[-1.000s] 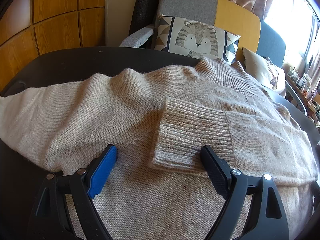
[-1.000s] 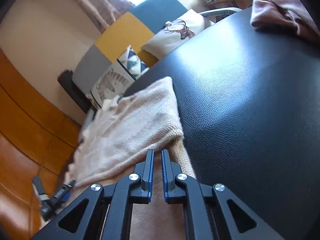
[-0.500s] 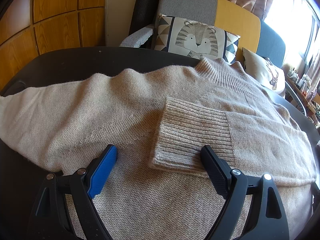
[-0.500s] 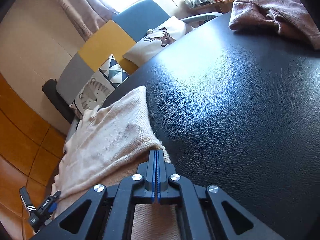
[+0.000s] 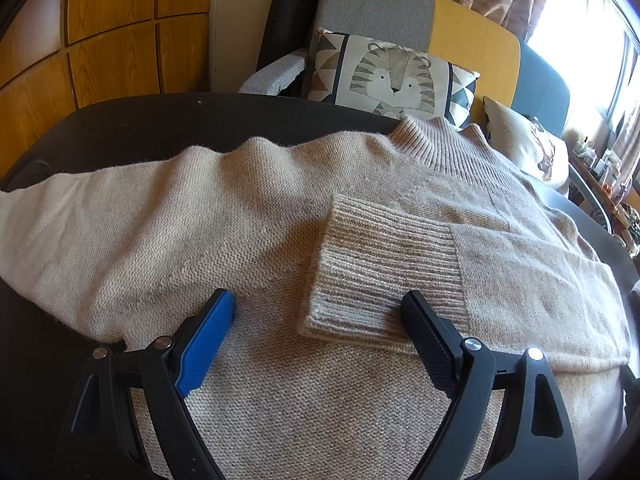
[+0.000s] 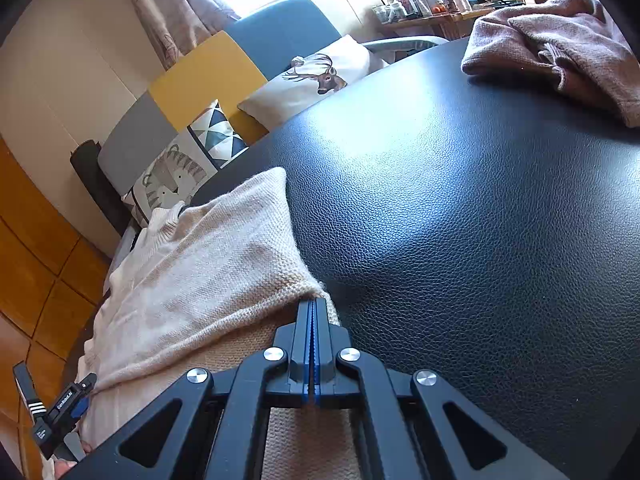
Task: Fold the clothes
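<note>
Fingers of right gripper (image 6: 312,304) pressed together, pinching edge of beige sweater (image 5: 248,240) at side nearest bare black worktop (image 6: 460,240); knit bunched at tips, appears caught between pads. Just been closing onto that edge. Fingers of left gripper (image 5: 320,312) spread wide, gripping nothing, resting over sweater body, straddling ribbed cuff (image 5: 380,268).

Progress: early-to-mid, judged. One sleeve already folded across sweater chest, cuff lying flat near middle. Other sleeve left spread out, on opposite side of sweater from folded one. Collar (image 5: 436,140) at far end of sweater, toward tiger cushion (image 5: 392,76). Body not yet folded. Pink garment (image 6: 560,48) heaped well beyond sweater across worktop, apparently left to do.

Pose: both grippers angled downward toward sweater. Left parked low over sweater middle. Right at sweater side edge, tips at knit, probably set to lift and carry that edge over.
</note>
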A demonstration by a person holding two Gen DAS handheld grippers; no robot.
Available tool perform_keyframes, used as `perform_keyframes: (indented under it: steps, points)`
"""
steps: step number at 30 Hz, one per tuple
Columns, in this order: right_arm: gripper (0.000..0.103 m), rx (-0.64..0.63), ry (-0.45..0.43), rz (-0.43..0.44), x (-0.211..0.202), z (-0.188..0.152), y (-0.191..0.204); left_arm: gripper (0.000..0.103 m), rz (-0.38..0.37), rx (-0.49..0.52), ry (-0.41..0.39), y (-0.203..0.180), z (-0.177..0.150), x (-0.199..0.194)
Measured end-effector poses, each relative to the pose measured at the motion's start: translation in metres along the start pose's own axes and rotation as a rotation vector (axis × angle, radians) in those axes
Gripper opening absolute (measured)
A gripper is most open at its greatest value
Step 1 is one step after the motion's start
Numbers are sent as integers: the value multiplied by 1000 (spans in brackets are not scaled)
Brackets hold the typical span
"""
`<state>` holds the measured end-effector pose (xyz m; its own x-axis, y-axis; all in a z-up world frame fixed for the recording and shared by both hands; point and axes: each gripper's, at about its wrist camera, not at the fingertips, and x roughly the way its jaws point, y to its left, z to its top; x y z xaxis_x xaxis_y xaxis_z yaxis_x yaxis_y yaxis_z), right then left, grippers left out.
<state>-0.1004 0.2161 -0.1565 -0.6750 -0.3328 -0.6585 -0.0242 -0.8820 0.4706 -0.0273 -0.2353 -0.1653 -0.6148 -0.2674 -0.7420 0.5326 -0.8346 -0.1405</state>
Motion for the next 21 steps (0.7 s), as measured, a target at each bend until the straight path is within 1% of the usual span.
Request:
perform_keyframes:
  steps: [5, 7, 10, 11, 12, 13, 15, 16, 18, 20, 21]
  points:
    - [0, 5, -6, -11, 0, -1, -1, 88, -1, -2, 1, 0, 0, 1]
    - [0, 23, -4, 17, -1, -1, -4, 88, -3, -3, 1, 1, 1, 1]
    - [2, 94, -2, 75, -10, -1, -12, 88, -10, -7, -1, 2, 1, 2]
    - [8, 117, -20, 70, -18, -3, -12, 88, -11, -8, -1, 3, 1, 2]
    - [19, 139, -47, 67, -27, -5, -13, 88, -12, -8, -2, 3, 1, 2]
    - [20, 156, -80, 65, -37, -7, -14, 88, -12, -8, -2, 4, 1, 2]
    - [19, 163, -99, 56, -46, -8, -12, 89, -14, -7, -3, 5, 0, 3]
    - [19, 152, -93, 46, -48, -8, -8, 90, -19, -8, -3, 5, 1, 3]
    - [19, 121, -78, 58, -48, -9, 4, 91, -28, -8, -2, 6, 1, 3]
    - [19, 49, -45, 107, -40, -15, 32, 91, -34, -10, -3, 7, 1, 3]
    - [19, -4, -20, 147, -33, -21, 52, 91, -36, -12, -3, 7, 1, 3]
